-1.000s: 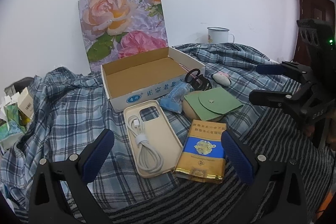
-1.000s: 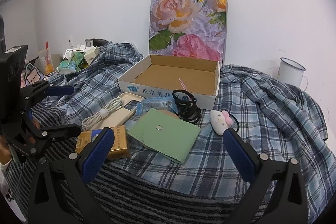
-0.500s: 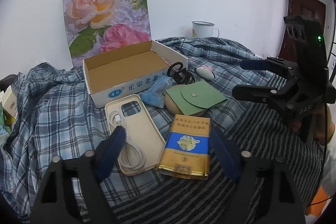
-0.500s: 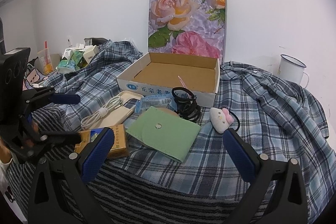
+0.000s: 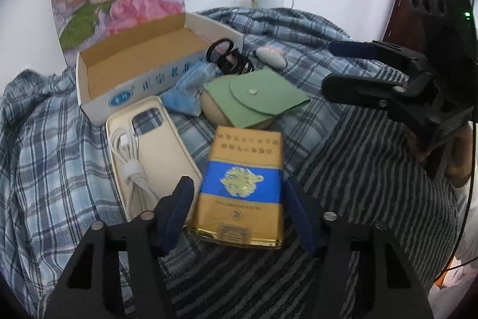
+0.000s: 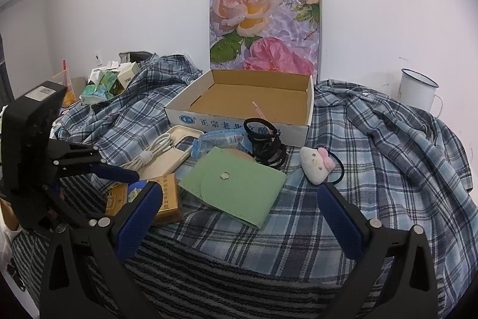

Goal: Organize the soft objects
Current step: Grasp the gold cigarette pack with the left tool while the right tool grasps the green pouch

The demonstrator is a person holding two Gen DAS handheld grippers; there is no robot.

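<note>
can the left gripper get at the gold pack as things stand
Probably yes. The left gripper is open with its fingers on either side of the gold pack, which lies flat on the striped cloth. Nothing covers it; only the phone case crowds its left edge.

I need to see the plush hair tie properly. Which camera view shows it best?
The right wrist view: the plush hair tie shows its face, pink bow and black elastic. The left wrist view shows only a small, blurred white shape.

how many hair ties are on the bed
At least 2: a plush-charm hair tie right of the green pouch, and a black hair tie atop black coiled bands at the box front; more may hide.
</note>
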